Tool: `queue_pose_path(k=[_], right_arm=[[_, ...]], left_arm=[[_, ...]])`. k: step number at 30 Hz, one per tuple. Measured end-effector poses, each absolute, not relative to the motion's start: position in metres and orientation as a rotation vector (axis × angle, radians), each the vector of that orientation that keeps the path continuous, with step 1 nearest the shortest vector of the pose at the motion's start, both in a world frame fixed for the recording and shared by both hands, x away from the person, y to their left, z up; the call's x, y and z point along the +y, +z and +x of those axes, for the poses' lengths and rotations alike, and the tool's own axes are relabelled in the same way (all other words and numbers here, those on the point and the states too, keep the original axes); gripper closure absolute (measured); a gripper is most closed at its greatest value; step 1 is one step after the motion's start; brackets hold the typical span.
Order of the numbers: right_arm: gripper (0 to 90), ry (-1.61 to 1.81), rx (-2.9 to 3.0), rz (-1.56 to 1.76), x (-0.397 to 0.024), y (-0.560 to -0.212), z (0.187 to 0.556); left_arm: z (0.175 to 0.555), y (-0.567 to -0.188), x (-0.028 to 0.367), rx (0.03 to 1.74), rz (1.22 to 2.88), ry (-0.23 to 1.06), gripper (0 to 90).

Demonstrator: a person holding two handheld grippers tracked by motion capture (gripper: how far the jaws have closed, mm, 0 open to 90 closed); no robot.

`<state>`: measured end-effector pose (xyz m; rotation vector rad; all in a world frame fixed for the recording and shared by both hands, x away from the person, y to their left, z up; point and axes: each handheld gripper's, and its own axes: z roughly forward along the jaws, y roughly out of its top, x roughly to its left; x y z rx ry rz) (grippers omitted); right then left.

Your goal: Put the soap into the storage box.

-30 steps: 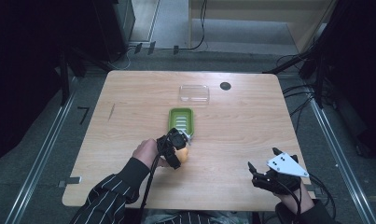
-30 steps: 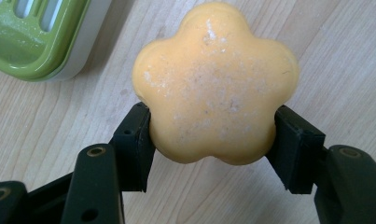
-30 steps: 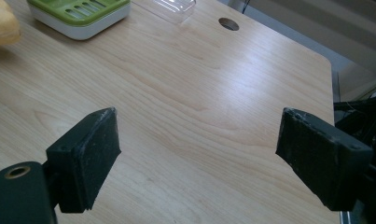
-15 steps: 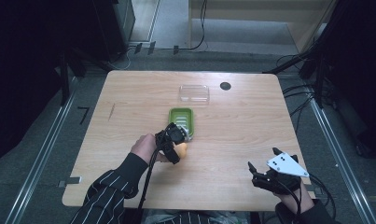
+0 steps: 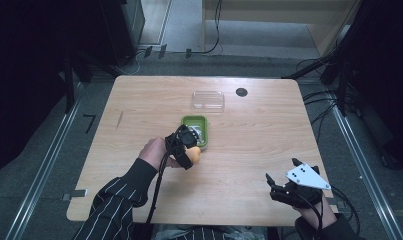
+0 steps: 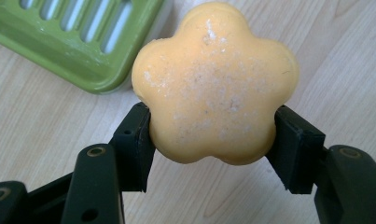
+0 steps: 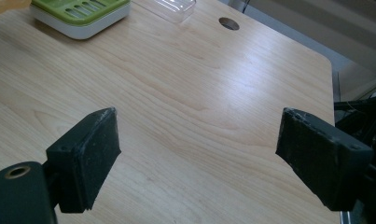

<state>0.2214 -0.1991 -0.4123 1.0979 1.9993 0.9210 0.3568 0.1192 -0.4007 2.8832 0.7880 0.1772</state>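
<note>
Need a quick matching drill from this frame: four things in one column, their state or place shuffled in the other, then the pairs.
Things:
1. soap
2. green soap dish
3. clear lid
4. right gripper

States:
A. jaws wide apart, nothing between them
B. clamped between the left gripper jaws
C. lying on the table, beyond the dish
D. slotted, nothing lying in it, just beyond the soap

Pairs: 1-B, 2-D, 3-C, 4-A
</note>
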Motion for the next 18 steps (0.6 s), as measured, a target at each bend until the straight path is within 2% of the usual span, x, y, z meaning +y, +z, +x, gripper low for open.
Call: queue_pose_path(k=[18], right_arm=[[13.7, 0.919, 2.001, 1.097, -0.198, -0.412, 0.222]], left_arm=[[0.376, -0.392, 0.117, 0.779, 2.883, 0.166, 39.7]])
